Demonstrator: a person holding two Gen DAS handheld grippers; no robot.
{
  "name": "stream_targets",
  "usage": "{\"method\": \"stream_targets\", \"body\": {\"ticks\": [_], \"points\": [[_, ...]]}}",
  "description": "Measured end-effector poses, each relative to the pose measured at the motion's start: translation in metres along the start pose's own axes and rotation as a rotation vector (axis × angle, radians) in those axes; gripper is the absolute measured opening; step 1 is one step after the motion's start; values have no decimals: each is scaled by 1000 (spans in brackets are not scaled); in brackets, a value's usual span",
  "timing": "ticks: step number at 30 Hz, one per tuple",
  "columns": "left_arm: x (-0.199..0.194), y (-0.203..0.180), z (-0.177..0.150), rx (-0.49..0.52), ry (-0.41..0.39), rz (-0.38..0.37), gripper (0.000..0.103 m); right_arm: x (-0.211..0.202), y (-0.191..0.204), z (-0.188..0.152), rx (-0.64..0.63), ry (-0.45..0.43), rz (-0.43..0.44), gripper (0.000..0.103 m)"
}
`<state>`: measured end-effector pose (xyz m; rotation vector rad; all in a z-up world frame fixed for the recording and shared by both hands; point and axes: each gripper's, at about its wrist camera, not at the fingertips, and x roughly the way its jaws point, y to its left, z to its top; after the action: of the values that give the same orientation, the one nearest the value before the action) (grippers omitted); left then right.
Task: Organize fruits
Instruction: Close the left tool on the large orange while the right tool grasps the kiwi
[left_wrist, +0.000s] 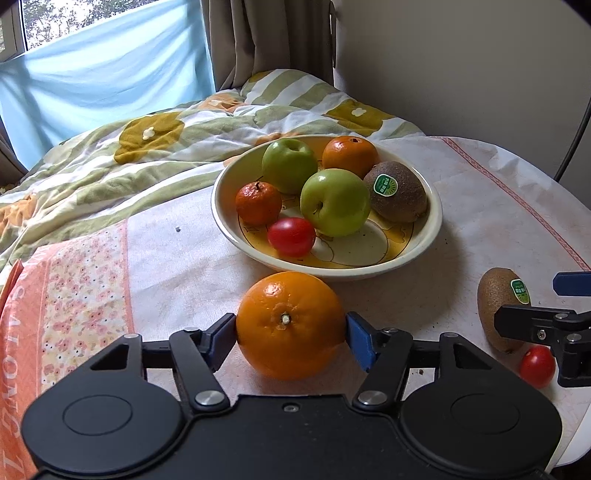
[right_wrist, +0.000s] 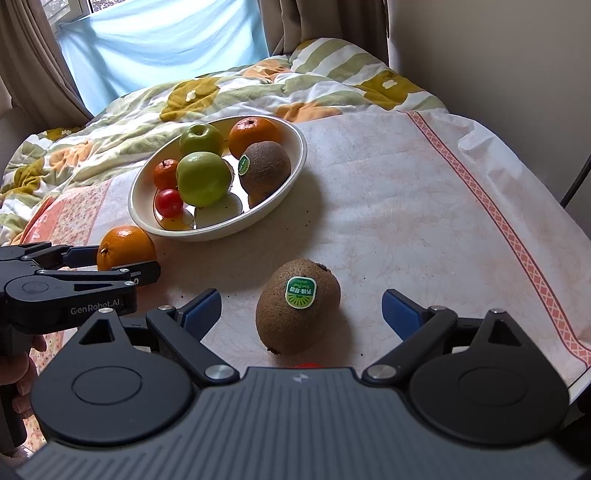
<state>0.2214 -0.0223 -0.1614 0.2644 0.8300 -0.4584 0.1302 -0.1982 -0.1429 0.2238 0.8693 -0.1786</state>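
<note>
My left gripper (left_wrist: 291, 332) is shut on a large orange (left_wrist: 290, 325) that rests on the tablecloth in front of the bowl (left_wrist: 432, 229); both blue pads touch its sides. The orange also shows in the right wrist view (right_wrist: 127, 245). The bowl (right_wrist: 291, 177) holds two green apples (left_wrist: 334, 202), two oranges, a kiwi (left_wrist: 397, 192) and a cherry tomato (left_wrist: 291, 236). My right gripper (right_wrist: 301, 306) is open around a loose kiwi (right_wrist: 297, 306) with a green sticker; its pads stand apart from it. A cherry tomato (left_wrist: 537, 365) lies beside that kiwi (left_wrist: 498, 306).
A white cloth with a pink border (right_wrist: 498, 214) covers the round table. A floral quilt (left_wrist: 147, 147) is bunched behind the bowl. A pink floral bag (left_wrist: 55, 314) lies at the left. The table edge runs along the right, by a wall and a cable.
</note>
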Motion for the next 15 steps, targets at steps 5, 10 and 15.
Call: {"method": "stream_targets", "body": {"ticks": [5, 10, 15], "points": [[-2, -1, -1, 2, 1, 5, 67, 3, 0, 0, 12, 13, 11, 103], [-8, -1, -6, -13, 1, 10, 67, 5, 0, -1, 13, 27, 23, 97], [-20, -3, -10, -26, -9, 20, 67, 9, -1, -1, 19, 33, 23, 96]]}}
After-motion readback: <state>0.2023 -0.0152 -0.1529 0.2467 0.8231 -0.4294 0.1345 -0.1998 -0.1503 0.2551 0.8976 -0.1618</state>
